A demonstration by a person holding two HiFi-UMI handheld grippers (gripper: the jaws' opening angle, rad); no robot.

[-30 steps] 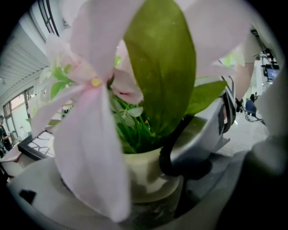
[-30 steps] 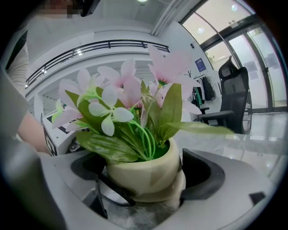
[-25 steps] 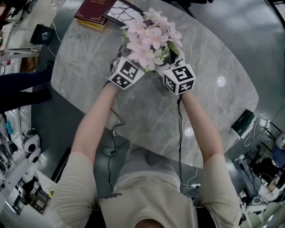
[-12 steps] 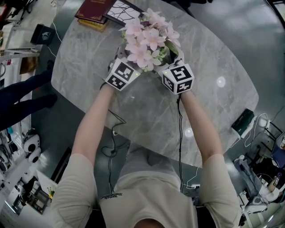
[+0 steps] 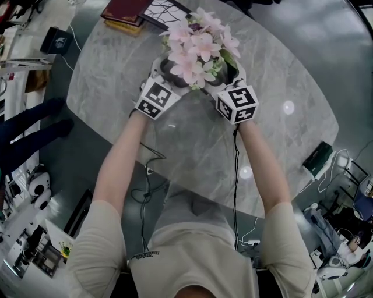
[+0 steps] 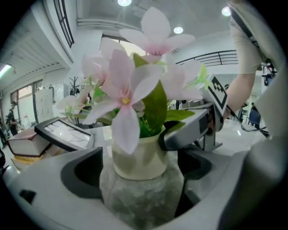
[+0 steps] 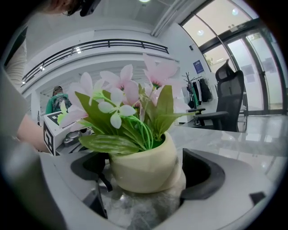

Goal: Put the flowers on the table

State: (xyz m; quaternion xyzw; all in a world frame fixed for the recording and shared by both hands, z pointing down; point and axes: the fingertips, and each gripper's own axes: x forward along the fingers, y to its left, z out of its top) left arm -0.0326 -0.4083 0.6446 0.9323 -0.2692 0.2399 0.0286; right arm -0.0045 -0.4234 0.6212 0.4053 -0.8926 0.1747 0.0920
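Observation:
A bunch of pink flowers (image 5: 198,46) with green leaves stands in a cream pot (image 6: 139,157) that has a grey stony base. In the head view it is over the far middle of the grey marble table (image 5: 291,75). My left gripper (image 5: 166,70) holds the pot from the left and my right gripper (image 5: 230,73) holds it from the right, each shut on the pot's base. In the right gripper view the pot (image 7: 144,168) fills the gap between the jaws. I cannot tell whether the pot rests on the tabletop.
Dark red books (image 5: 125,13) and a black-and-white patterned board (image 5: 166,10) lie at the table's far edge just behind the flowers. A dark box (image 5: 317,160) sits off the table's right edge. A person's legs (image 5: 29,125) are at the left. An office chair (image 7: 227,99) stands beyond the table.
Both grippers have carried the pot a little farther across the table, toward the books. The left gripper's marker cube has shifted slightly left.

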